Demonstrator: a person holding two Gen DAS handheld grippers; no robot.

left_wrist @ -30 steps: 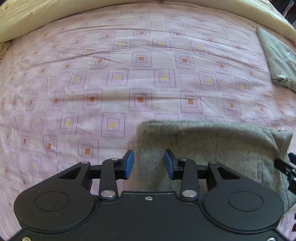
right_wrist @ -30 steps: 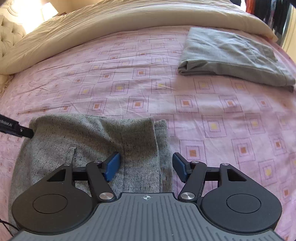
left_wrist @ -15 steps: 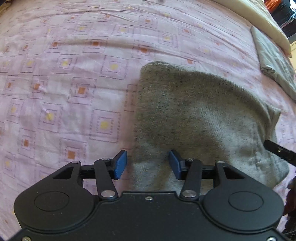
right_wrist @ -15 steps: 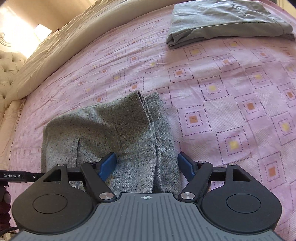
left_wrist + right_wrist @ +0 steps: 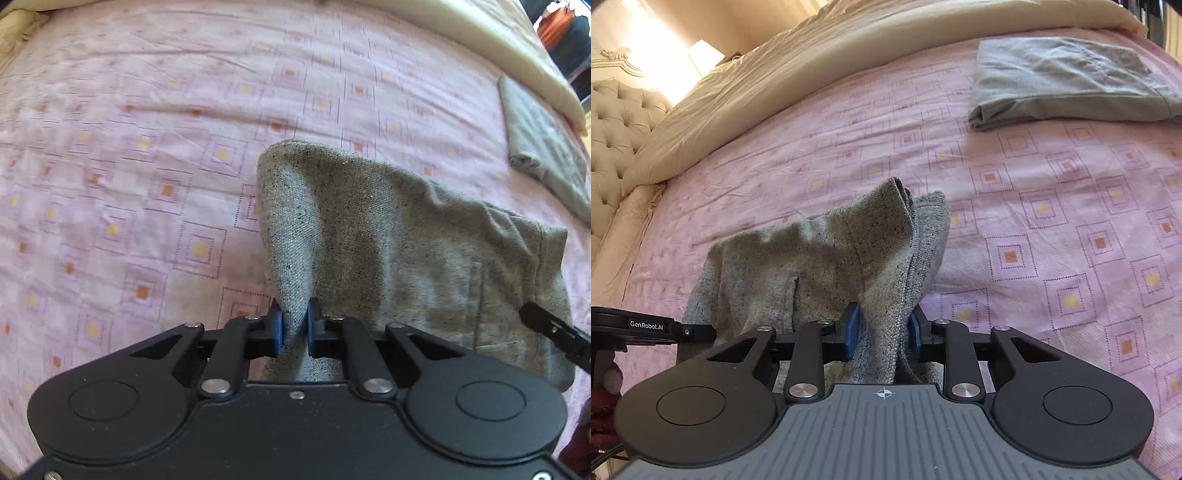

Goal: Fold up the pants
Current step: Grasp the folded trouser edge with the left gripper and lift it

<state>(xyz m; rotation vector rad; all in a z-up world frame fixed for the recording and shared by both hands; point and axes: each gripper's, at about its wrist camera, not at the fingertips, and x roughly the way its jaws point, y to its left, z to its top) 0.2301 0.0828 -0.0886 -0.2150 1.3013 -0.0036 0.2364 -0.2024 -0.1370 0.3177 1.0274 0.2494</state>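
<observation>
A pinched ridge of speckled grey woven pants (image 5: 388, 236) is clamped by the just-closed left gripper (image 5: 295, 330); the thicker layered edge is squeezed by the just-closed right gripper (image 5: 882, 332). The pants are tented above the pink square-patterned bed sheet (image 5: 1052, 229).

My tongs are black with blue pads (image 5: 277, 334). The pants (image 5: 388, 236) are speckled grey. The bedsheet (image 5: 1071, 221) is pink with dotted squares holding orange or yellow centres.
</observation>
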